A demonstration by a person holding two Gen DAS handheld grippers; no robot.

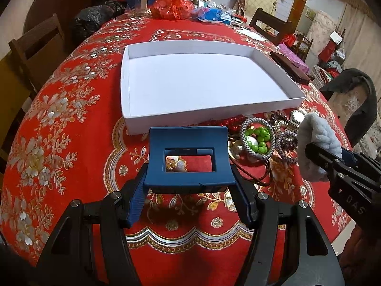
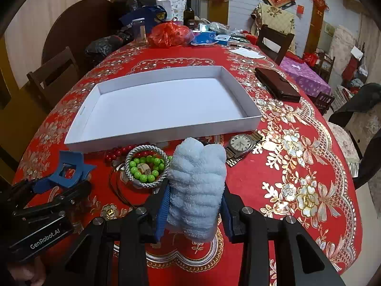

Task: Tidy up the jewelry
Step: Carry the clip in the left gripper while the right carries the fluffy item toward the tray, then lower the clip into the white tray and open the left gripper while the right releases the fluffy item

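A white shallow box (image 1: 133, 76) (image 2: 81, 128) lies open and empty on the red tablecloth. My left gripper (image 1: 189, 197) is shut on a blue hair claw clip (image 1: 188, 157) (image 2: 69, 169), held above the cloth just in front of the box. My right gripper (image 2: 195, 205) is shut on a fluffy light-blue scrunchie (image 2: 197, 186) (image 1: 314, 140), held to the right of the clip. Between them on the cloth lies a jewelry pile: green bead bracelet (image 1: 260, 138) (image 2: 145, 166), silver braided bangle (image 2: 133, 152), red beads (image 1: 232, 121) (image 2: 119, 152), a wristwatch (image 2: 240, 144) (image 1: 296, 116).
A dark wallet (image 2: 276, 84) lies right of the box. Bags, a jar (image 2: 138, 31), a bottle and papers crowd the table's far end. Wooden chairs (image 1: 35, 47) stand around the table.
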